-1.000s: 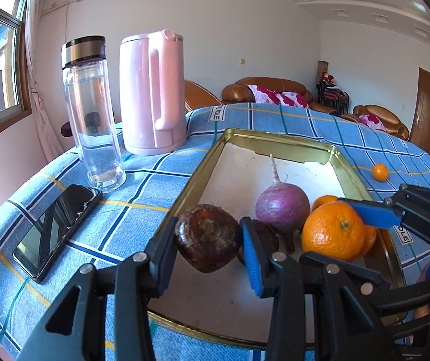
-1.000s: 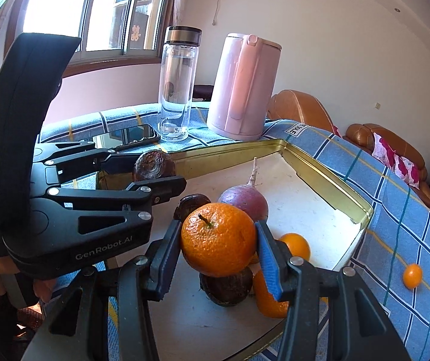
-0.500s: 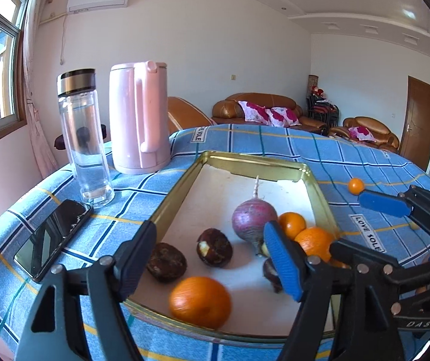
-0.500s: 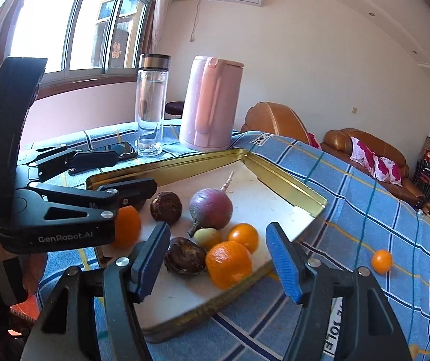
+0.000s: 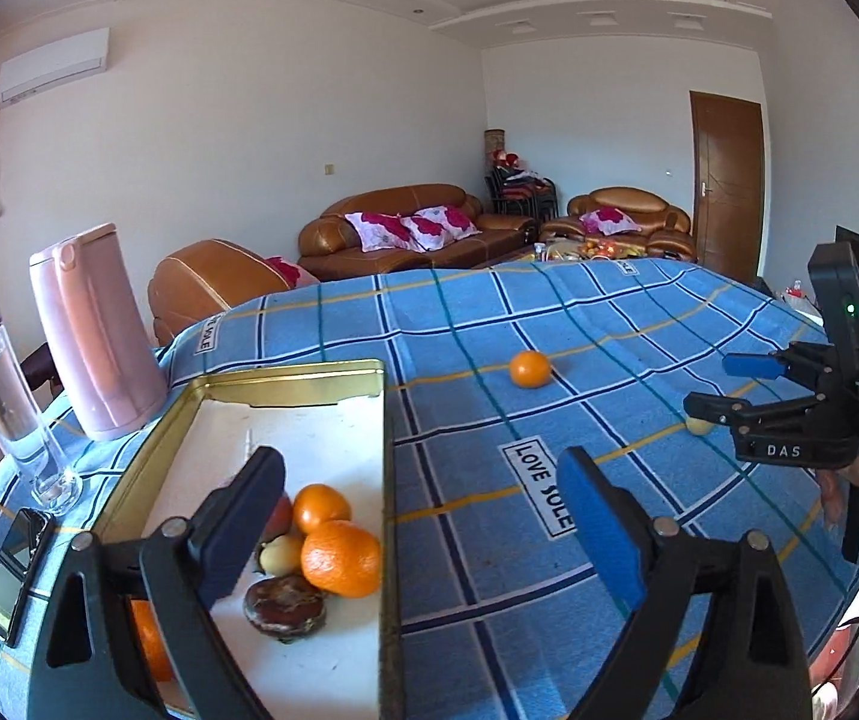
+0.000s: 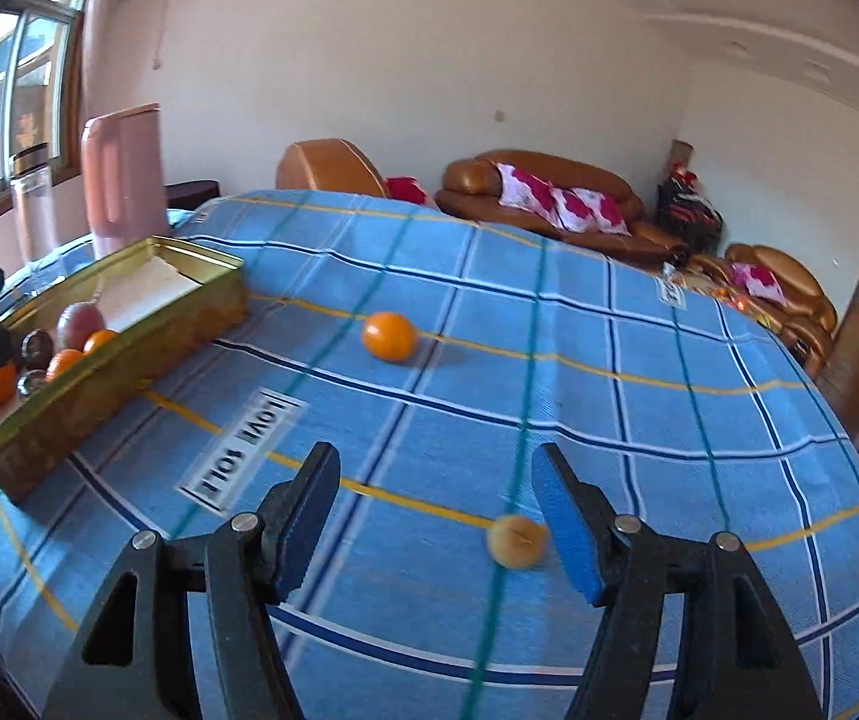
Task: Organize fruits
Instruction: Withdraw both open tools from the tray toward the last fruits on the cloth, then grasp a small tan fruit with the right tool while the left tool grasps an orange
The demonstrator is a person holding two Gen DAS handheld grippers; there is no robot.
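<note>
Round orange fruits (image 5: 340, 558) lay heaped in the gold metal tray (image 5: 294, 373) at the tablecloth's left edge.
Left gripper (image 5: 420, 519) and right gripper (image 6: 435, 513) both gaped empty; the left one's near finger hid part of the heap; only the blurred right view clearly showed a small yellow fruit (image 6: 517, 540) beside its blue pad.

The left gripper (image 5: 423, 516) hangs wide open and empty over the gold tray's (image 5: 291, 373) right rim. Inside lie two oranges (image 5: 340, 558), a brown fruit (image 5: 284, 608) and a pale one. A loose orange (image 5: 529, 369) sits on the blue tablecloth (image 5: 609, 330); the right gripper (image 5: 720, 387) is at far right
</note>
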